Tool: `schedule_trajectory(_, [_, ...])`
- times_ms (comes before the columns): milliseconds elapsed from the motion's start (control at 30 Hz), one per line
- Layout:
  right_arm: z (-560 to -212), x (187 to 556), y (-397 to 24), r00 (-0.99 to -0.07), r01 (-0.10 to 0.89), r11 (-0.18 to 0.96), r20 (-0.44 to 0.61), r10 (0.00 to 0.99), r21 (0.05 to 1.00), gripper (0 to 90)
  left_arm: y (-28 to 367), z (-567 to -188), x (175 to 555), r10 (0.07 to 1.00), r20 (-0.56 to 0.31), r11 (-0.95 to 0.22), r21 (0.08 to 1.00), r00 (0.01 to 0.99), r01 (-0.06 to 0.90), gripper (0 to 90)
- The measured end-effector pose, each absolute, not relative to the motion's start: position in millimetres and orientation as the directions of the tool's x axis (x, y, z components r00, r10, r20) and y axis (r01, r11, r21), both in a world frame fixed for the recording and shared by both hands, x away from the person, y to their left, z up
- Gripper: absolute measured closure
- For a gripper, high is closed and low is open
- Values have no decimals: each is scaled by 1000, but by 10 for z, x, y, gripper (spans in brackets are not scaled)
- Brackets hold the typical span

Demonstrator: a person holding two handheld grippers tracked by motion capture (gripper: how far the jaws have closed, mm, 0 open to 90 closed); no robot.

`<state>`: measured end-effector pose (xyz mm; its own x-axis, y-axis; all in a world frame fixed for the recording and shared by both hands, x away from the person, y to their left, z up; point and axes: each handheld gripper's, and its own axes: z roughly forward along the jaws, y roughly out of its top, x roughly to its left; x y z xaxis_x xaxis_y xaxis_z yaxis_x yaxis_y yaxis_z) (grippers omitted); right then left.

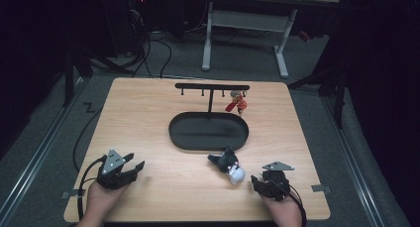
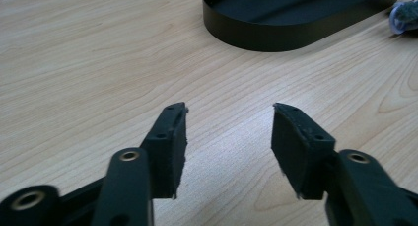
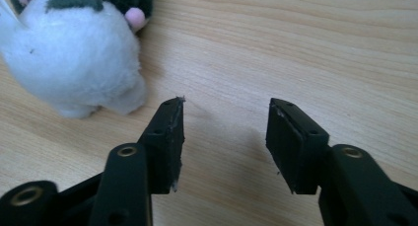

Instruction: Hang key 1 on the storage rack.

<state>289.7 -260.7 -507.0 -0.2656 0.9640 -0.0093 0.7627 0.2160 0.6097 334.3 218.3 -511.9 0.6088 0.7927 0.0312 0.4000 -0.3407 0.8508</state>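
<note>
A small plush toy [image 1: 229, 166], black and white with pink spots, lies on the wooden table [image 1: 148, 118] in front of a black oval tray [image 1: 208, 131]. My right gripper [image 1: 257, 181] rests just right of the toy, open, nothing between its jaws; the right gripper view has the plush toy [image 3: 74, 53] up left of my right gripper [image 3: 224, 130]. My left gripper [image 1: 134, 165] sits at the front left, open and empty over bare wood. In the left gripper view my left gripper [image 2: 229, 137] points toward the tray [image 2: 276, 36].
A black T-shaped hook rack [image 1: 212, 88] rises behind the tray, with a red and orange keychain figure [image 1: 237, 104] hanging at its right end. A white desk frame [image 1: 245, 33] and cables stand on the floor beyond the table's far edge.
</note>
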Motion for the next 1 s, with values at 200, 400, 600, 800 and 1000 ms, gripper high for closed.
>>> schedule_trajectory(200, [-5022, 2974, -2550, -271, 789, 243, -35, 962, 564, 455, 2207, -5113, 3295, 787, 34, -340, 857, 616, 387, 409])
schedule_trajectory(400, [-4947, 3062, -2558, -272, 821, 258, -48, 961, 510, 448, 2216, -5101, 3307, 782, 37, -342, 860, 622, 379, 374])
schedule_trajectory(600, [-4888, 3117, -2522, -297, 845, 289, -54, 953, 449, 440, 2212, -5092, 3315, 776, 39, -346, 860, 629, 374, 374])
schedule_trajectory(800, [-4825, 3176, -2449, -323, 866, 309, -33, 946, 394, 413, 2200, -5122, 3337, 764, 41, -358, 857, 644, 371, 373])
schedule_trajectory(1000, [-4789, 3230, -2424, -327, 879, 313, -24, 945, 358, 390, 2208, -5110, 3338, 763, 40, -353, 862, 645, 365, 374])
